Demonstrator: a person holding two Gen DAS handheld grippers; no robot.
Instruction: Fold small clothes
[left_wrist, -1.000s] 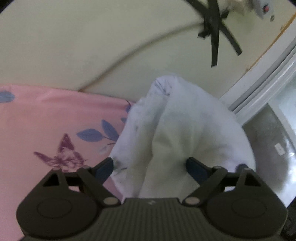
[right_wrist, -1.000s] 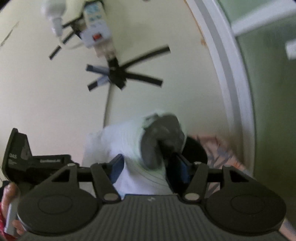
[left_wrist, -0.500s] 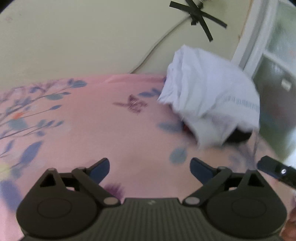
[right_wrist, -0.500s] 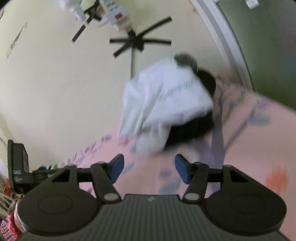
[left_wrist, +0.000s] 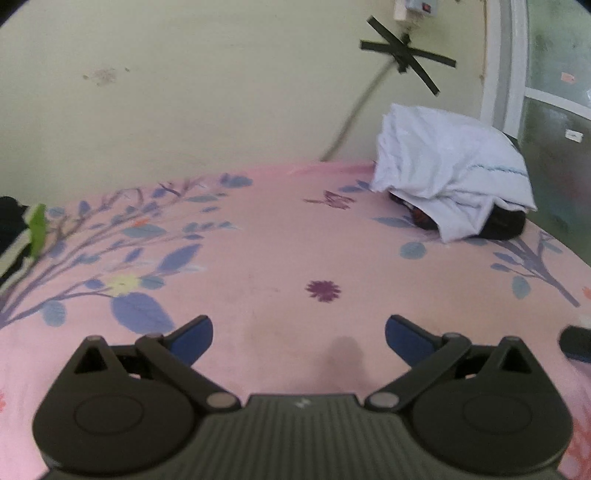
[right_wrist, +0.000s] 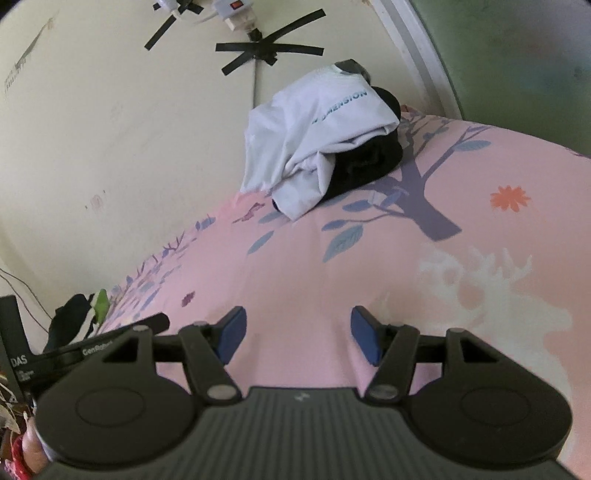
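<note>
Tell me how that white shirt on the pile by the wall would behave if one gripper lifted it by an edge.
The white shirt is probably floppy: it sags in soft folds over the black clothes, so it would likely unfold and dangle. It looks thin, so likely light. Lifting it may drag or topple the pile beneath.

The white shirt (right_wrist: 314, 122) hides most of the dark clothes (right_wrist: 365, 162) beneath (upper middle of the right view).
</note>
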